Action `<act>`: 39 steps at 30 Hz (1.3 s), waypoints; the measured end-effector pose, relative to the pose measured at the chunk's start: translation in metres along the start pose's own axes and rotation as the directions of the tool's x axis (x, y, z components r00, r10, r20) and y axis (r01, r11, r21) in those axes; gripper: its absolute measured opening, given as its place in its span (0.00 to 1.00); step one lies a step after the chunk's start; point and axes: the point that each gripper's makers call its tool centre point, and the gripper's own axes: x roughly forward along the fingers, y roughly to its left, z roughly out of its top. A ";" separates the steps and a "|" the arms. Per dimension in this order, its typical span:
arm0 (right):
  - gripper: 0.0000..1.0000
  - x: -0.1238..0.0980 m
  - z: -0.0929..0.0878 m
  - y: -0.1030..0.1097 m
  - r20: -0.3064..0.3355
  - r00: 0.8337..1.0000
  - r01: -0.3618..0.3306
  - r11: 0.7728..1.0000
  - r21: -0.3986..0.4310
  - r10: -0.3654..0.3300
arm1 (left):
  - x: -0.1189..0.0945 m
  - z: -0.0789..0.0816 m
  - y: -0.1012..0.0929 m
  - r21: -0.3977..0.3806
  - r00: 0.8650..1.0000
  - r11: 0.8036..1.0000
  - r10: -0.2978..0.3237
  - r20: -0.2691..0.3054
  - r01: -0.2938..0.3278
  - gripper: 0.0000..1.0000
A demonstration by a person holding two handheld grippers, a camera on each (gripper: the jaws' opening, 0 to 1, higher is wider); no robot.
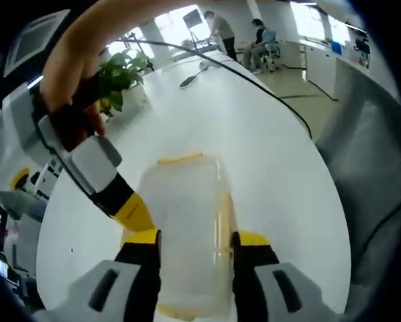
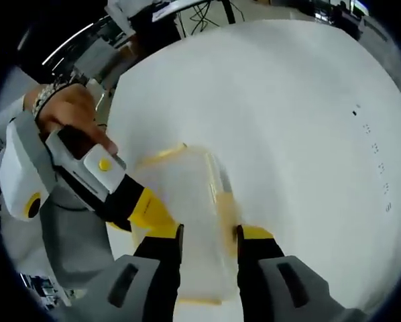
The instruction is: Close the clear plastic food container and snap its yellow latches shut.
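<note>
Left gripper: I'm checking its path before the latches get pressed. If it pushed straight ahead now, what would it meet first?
The clear container, already lying between the left gripper jaws; whether they touch it is unclear.

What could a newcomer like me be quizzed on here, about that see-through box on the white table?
1. True or false: the clear plastic food container rests on a white table.
2. Which colour are the container's latches? A red, B yellow, C blue.
3. Fill in: in the left gripper view, by the table's far edge stands a leafy green ____.
Key: 1 true; 2 B; 3 plant.
</note>
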 end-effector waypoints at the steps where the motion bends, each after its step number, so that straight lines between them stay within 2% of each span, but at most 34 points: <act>1: 0.29 0.000 0.000 0.000 -0.001 1.000 0.000 1.000 0.002 0.000 | 0.000 0.000 0.000 0.000 1.000 1.000 0.000 -0.001 0.000 0.37; 15: 0.28 0.000 0.000 0.000 0.007 1.000 -0.009 1.000 0.009 0.009 | 0.000 -0.001 0.000 0.018 1.000 0.999 0.030 0.006 -0.030 0.33; 17: 0.28 0.000 0.000 0.000 0.007 1.000 -0.010 1.000 0.009 0.010 | 0.001 0.000 -0.001 0.069 0.999 0.997 0.033 0.001 -0.033 0.31; 18: 0.28 0.000 0.001 0.000 0.007 1.000 -0.009 1.000 0.008 0.009 | 0.000 -0.001 -0.003 0.046 0.999 0.998 0.043 0.000 -0.043 0.30; 31: 0.27 0.001 -0.001 0.002 -0.028 0.999 -0.047 0.999 -0.006 0.047 | 0.000 0.001 -0.005 0.065 0.999 0.997 0.039 0.004 -0.039 0.30; 39: 0.25 0.002 -0.002 0.001 -0.017 0.997 -0.081 0.997 -0.010 0.080 | 0.001 0.000 -0.004 0.067 0.999 0.997 0.044 0.007 -0.045 0.30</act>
